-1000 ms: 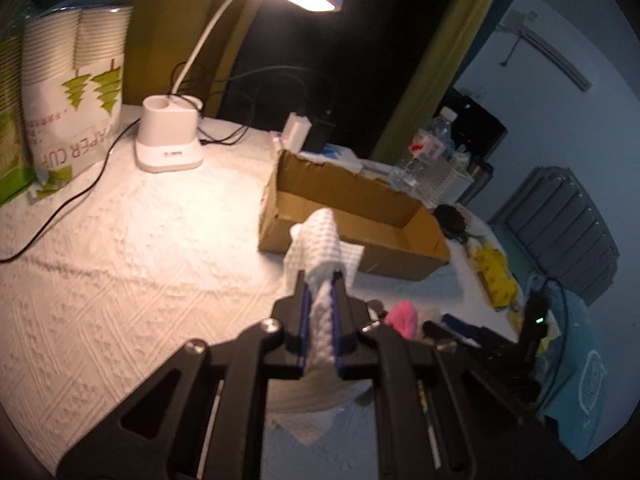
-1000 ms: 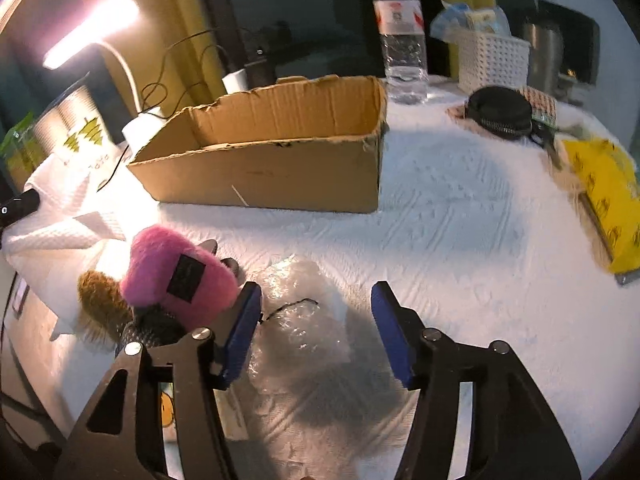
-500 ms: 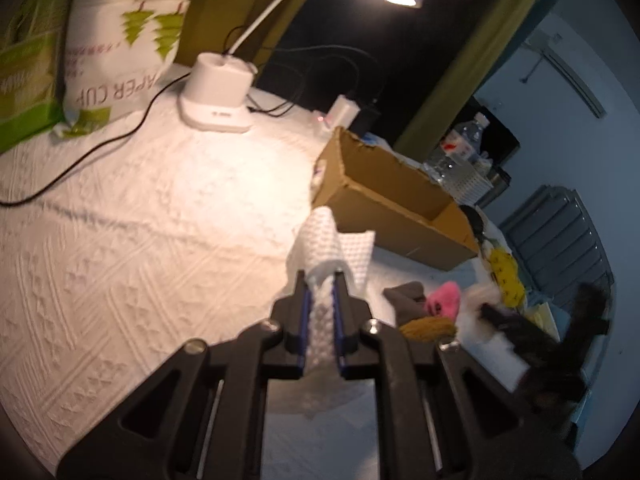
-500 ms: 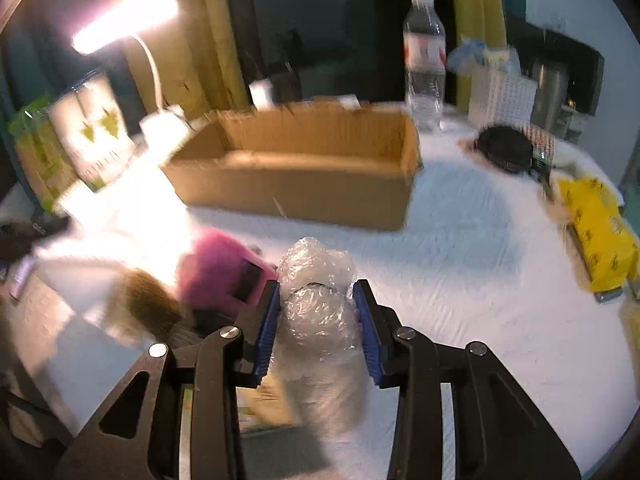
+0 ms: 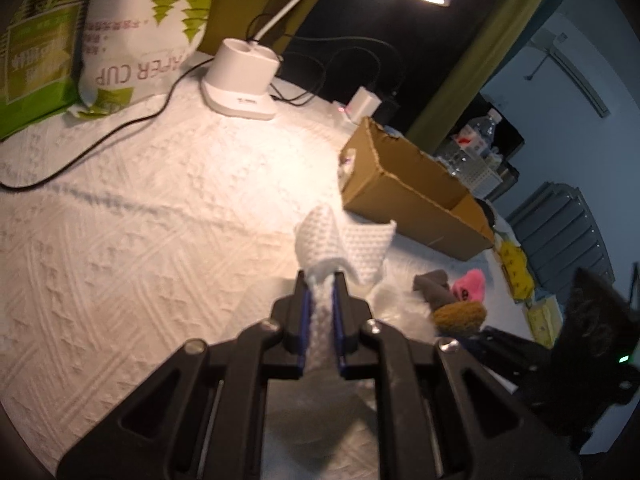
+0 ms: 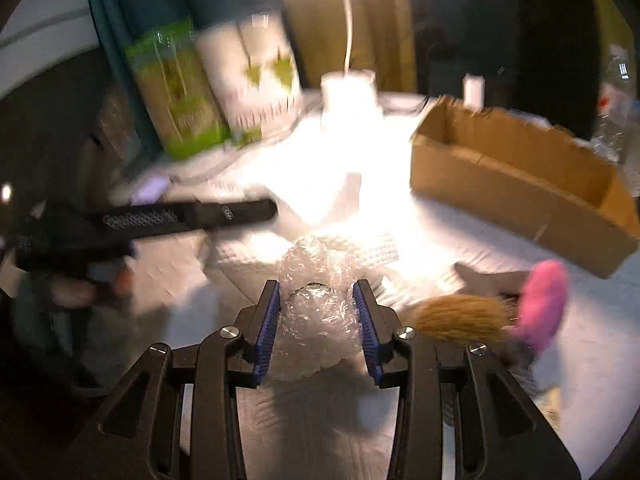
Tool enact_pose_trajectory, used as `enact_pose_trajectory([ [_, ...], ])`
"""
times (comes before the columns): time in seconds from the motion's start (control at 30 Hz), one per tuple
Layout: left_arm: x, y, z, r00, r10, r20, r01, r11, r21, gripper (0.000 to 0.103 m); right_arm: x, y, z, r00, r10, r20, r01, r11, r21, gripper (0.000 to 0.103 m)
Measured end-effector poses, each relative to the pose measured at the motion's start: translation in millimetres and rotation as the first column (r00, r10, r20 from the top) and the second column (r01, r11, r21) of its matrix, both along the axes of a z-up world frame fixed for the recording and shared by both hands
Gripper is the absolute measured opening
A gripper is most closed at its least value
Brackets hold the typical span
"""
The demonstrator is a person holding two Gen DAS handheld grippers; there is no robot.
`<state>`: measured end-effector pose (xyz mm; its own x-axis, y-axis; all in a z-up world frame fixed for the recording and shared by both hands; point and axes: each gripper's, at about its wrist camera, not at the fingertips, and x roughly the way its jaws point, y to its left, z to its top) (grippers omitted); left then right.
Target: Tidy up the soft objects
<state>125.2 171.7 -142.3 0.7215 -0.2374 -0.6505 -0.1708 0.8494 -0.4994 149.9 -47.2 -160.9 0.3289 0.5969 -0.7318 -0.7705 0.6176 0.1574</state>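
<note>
My left gripper [image 5: 319, 280] is shut on a white textured paper towel [image 5: 340, 240] and holds it above the white tablecloth. My right gripper [image 6: 318, 292] is shut on a crumpled clear bubble-wrap wad [image 6: 318, 292], lifted off the table. An open cardboard box [image 5: 416, 196] stands at the right; it also shows in the right wrist view [image 6: 520, 176]. A pink fluffy toy [image 6: 546, 304], a tan furry piece [image 6: 460, 318] and a grey-brown soft piece [image 5: 434, 286] lie in front of the box. The left gripper's body [image 6: 188, 216] shows in the right wrist view.
A white desk lamp base [image 5: 242, 80] with cables stands at the back. Paper cup sleeves [image 5: 140, 28] and a green pack [image 5: 32, 60] lean at the back left. A water bottle [image 5: 482, 136] and a white basket stand behind the box. Yellow packets [image 5: 516, 264] lie right.
My right gripper closed on the bubble wrap, lifted it and swung left; the view is blurred by motion. My left gripper, still holding the towel, turned left away from the box.
</note>
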Motion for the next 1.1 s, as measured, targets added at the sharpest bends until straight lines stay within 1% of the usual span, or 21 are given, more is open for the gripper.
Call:
enact_pose_trajectory([
  [0.23,-13.2,18.2,12.0,0.999,0.044,0.009,-0.044,0.995,0.085,0.011,1.7,6.7,-7.4,1.000,0.017,-0.001,-0.017,1.000,-0.017,0.038],
  [0.37,-15.9,17.8,28.0,0.998,0.037,0.054,-0.042,0.993,0.110,0.010,2.4,5.5,-8.4,1.000,0.011,0.004,-0.011,1.000,-0.019,0.038],
  [0.5,-8.8,7.1,30.0,0.998,-0.005,0.062,-0.004,0.991,0.136,0.010,5.0,0.1,-7.6,1.000,-0.009,-0.003,0.009,1.000,-0.010,0.038],
  [0.57,-5.2,2.3,25.3,0.998,-0.025,0.049,0.018,0.992,0.128,0.009,5.3,-5.1,-6.3,1.000,-0.018,-0.006,0.018,1.000,-0.001,0.038],
  [0.63,-0.4,-7.5,17.8,0.997,-0.076,0.022,0.072,0.988,0.139,0.009,4.0,-10.7,-4.4,1.000,-0.031,-0.001,0.031,0.999,0.006,0.038],
  [0.7,4.9,-26.2,8.0,0.987,-0.160,-0.026,0.162,0.966,0.203,0.012,3.0,-14.6,-3.2,0.999,-0.043,0.004,0.043,0.999,0.007,0.038],
  [0.73,6.8,-36.2,3.5,0.977,-0.205,-0.051,0.211,0.949,0.234,0.015,2.9,-16.0,-3.4,0.999,-0.048,0.005,0.048,0.999,0.008,0.038],
  [0.8,4.7,-53.8,-0.7,0.965,-0.251,-0.081,0.263,0.914,0.309,0.040,3.5,-19.1,-4.3,0.998,-0.055,-0.001,0.055,0.998,0.012,0.038],
  [0.83,2.8,-58.4,-1.0,0.962,-0.261,-0.084,0.274,0.901,0.336,0.049,4.0,-21.0,-4.7,0.998,-0.059,-0.005,0.059,0.998,0.016,0.038],
  [0.87,1.0,-61.4,-1.0,0.961,-0.265,-0.082,0.277,0.892,0.358,0.071,4.2,-22.2,-4.5,0.998,-0.061,-0.006,0.061,0.998,0.017,0.038],
  [0.9,-0.8,-63.2,-0.8,0.962,-0.261,-0.077,0.270,0.886,0.377,0.081,4.5,-23.4,-4.6,0.998,-0.065,-0.007,0.065,0.998,0.018,0.038],
  [0.97,-2.4,-65.9,-1.5,0.959,-0.274,-0.068,0.279,0.882,0.379,0.082,4.8,-26.1,-5.2,0.997,-0.071,-0.009,0.072,0.997,0.022,0.038],
  [1.0,-1.8,-67.7,-2.8,0.957,-0.282,-0.074,0.288,0.875,0.388,0.082,5.2,-28.0,-5.5,0.997,-0.074,-0.011,0.075,0.997,0.024,0.038],
  [1.1,3.0,-73.0,-14.4,0.958,-0.266,-0.109,0.286,0.836,0.467,0.082,5.8,-31.1,-5.3,0.997,-0.080,-0.014,0.081,0.996,0.028,0.038],
])
